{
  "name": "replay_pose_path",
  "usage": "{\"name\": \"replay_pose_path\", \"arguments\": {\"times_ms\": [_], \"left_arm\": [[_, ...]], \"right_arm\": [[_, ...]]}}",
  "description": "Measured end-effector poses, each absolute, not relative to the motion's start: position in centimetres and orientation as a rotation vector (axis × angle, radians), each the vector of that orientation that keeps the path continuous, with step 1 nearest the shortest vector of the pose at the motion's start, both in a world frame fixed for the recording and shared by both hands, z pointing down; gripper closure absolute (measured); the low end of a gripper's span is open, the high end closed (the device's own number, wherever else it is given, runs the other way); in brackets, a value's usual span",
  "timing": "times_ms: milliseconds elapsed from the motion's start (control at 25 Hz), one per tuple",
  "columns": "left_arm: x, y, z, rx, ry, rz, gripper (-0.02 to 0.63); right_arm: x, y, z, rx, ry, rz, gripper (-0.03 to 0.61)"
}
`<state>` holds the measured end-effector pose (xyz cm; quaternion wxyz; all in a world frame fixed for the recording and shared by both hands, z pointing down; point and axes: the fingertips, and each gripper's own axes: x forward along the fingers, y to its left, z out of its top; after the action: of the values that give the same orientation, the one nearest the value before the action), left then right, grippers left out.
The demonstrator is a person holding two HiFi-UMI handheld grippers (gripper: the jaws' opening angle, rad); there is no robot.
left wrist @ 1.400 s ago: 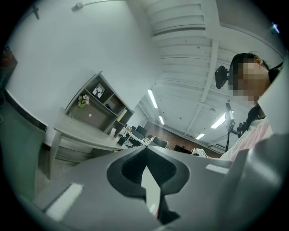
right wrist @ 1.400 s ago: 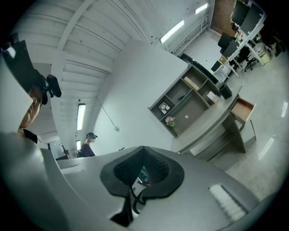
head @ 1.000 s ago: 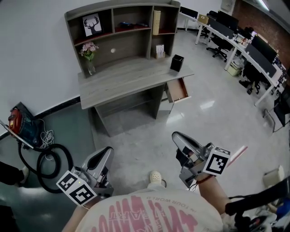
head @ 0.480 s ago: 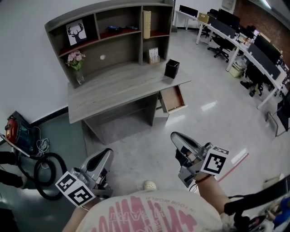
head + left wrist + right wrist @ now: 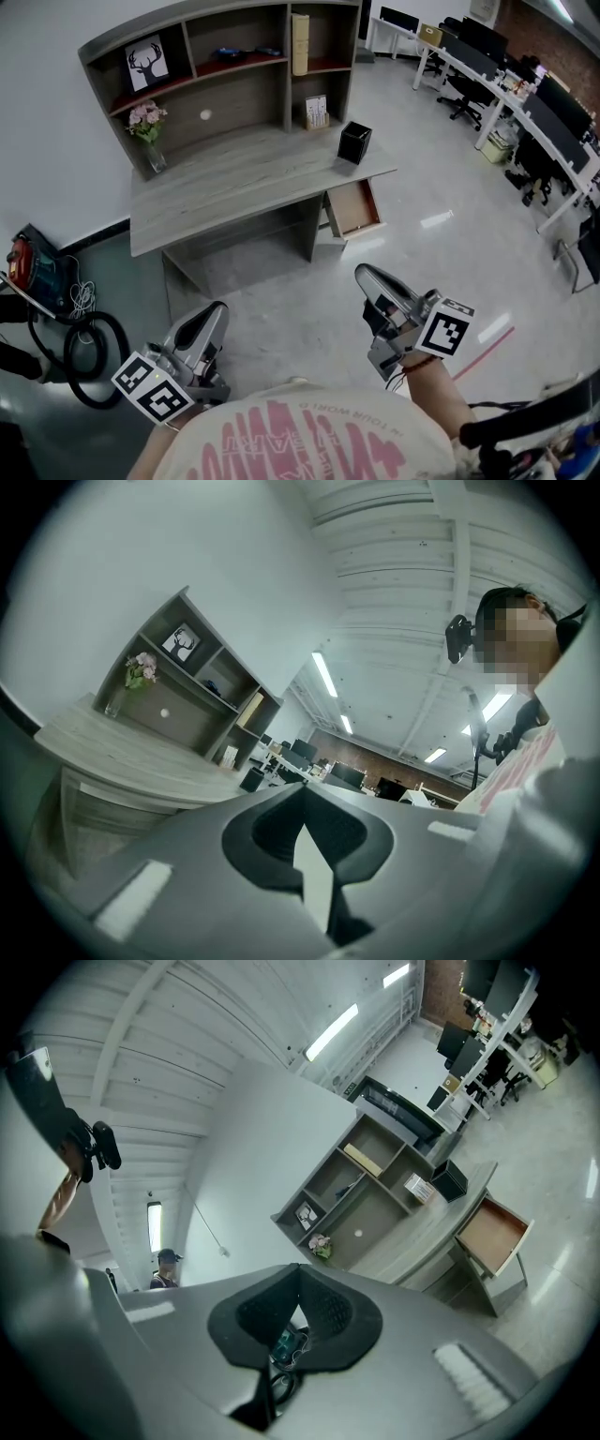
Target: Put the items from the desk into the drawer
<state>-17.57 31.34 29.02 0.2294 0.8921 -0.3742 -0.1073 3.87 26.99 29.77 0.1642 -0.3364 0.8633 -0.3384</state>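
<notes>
We hold the left gripper [image 5: 213, 311] and right gripper [image 5: 366, 276] above the pale floor [image 5: 441, 253], well apart from the desk [image 5: 234, 187], jaws together on nothing. A black box [image 5: 353, 142] stands at the tabletop's right front corner, above the open drawer [image 5: 354, 208].

Blue shelf item [image 5: 234, 52] too small to tell, office desks [image 5: 553, 112] cut off right

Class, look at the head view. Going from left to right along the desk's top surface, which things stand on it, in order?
Vase of pink flowers → small printed box → black container.
</notes>
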Motion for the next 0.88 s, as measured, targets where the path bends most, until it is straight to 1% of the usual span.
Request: {"name": "replay_pose_path", "arguments": {"times_ms": [400, 880], "left_arm": [[-15.4, 29.5, 27.9, 2.495, -1.03, -0.308, 0.594], [-13.8, 27.7, 28.7, 2.489, -1.005, -0.274, 0.594]], "right_arm": [[4.3, 25.0, 29.7, -0.942, 2.542, -0.911, 0.574], [6.0, 24.0, 30.9, -0.959, 2.491, -0.959, 0.574]]}}
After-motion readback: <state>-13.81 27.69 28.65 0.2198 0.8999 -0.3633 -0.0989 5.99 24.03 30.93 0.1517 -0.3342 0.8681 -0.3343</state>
